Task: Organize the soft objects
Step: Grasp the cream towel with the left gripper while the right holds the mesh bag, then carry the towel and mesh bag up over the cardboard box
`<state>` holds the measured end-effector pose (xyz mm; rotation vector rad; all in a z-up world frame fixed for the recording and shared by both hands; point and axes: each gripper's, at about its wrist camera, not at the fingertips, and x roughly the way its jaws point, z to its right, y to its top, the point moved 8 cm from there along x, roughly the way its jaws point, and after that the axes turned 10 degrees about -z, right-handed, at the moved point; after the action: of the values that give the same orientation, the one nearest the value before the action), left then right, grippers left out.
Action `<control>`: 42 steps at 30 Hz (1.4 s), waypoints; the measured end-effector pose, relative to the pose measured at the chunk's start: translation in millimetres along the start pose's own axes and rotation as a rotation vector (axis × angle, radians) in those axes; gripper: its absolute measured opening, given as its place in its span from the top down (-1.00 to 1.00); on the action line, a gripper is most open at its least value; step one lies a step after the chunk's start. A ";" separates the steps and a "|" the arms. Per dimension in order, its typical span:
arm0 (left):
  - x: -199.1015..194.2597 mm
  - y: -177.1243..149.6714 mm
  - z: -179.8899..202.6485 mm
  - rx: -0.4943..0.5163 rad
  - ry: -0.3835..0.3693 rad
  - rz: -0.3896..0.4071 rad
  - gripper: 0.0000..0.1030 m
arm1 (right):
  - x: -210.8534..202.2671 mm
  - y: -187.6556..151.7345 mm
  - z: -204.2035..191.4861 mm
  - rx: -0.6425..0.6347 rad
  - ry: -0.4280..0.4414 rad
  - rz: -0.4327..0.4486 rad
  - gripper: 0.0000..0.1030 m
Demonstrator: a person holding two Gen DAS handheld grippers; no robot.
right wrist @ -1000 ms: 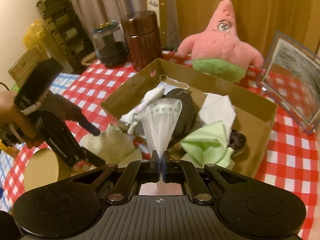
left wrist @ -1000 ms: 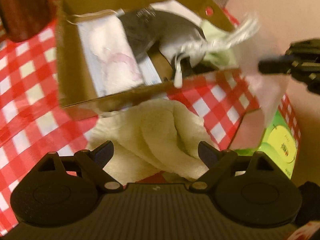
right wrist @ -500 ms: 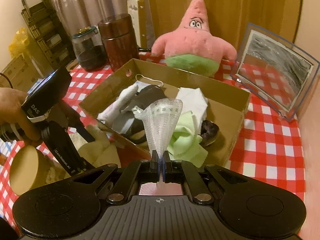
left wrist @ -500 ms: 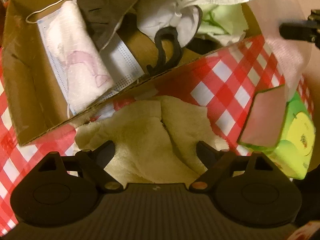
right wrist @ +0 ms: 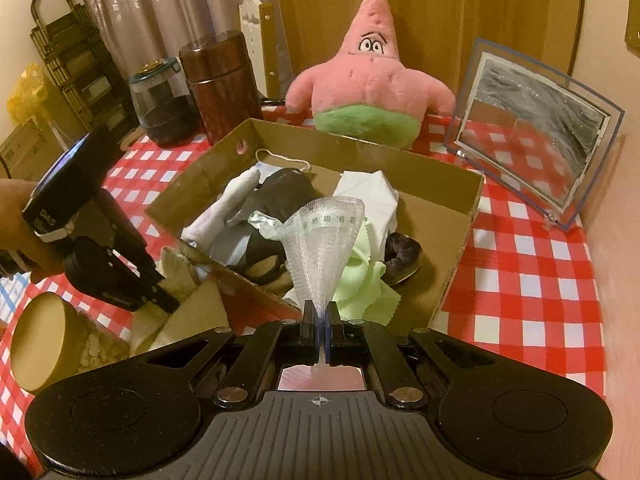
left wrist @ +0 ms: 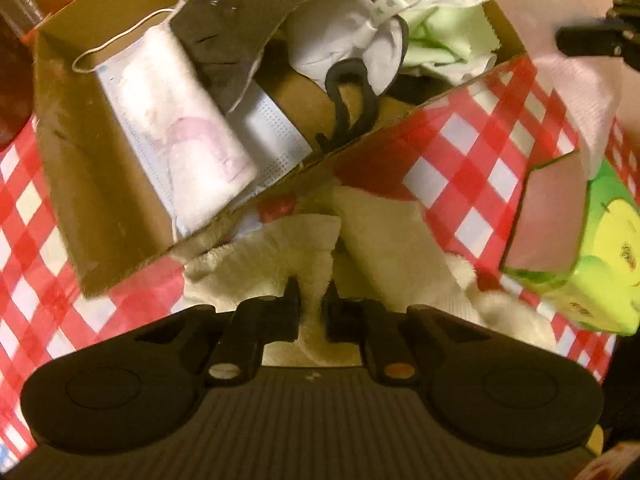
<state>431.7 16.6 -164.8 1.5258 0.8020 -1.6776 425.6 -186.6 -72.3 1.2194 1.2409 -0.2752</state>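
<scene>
In the left wrist view, the left tongs (left wrist: 312, 300) are clenched on a fold of one cream towel (left wrist: 360, 248), which lies on the checkered tabletop (left wrist: 476, 160) just ahead of them, against the near wall of one cardboard box (left wrist: 76, 184). In the box, ahead and to the left, I count one pale blue face mask (left wrist: 276, 136), one white rolled cloth (left wrist: 180, 148) on top of it with its long axis running away from the tongs, one dark grey mask (left wrist: 240, 28) and one light green cloth (left wrist: 452, 36). To the right of the tongs stands one green tissue box (left wrist: 600, 276).

In the right wrist view, the right tongs (right wrist: 320, 316) are clenched on one white mesh gauze piece (right wrist: 324, 248). It spreads like a fan, narrow end at the tongs, wide end pointing up and away over the box (right wrist: 460, 240). Left of these tongs the left tongs (right wrist: 160, 300) reach down beside the box wall. One round cream lid or tub (right wrist: 36, 340) is at the far left. Behind the box I see one pink star plush (right wrist: 372, 84), one brown canister (right wrist: 220, 80), one glass jar (right wrist: 164, 104) and one clear picture frame (right wrist: 532, 128) ahead to the right.
</scene>
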 end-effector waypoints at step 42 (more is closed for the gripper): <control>-348.4 10.5 0.6 -0.149 0.313 0.629 0.94 | -126.1 73.4 -21.0 0.002 -0.070 0.257 0.95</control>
<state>454.2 45.3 181.8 1.7251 0.5045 -0.9184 419.6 -193.9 74.9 1.3441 1.0117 -0.1291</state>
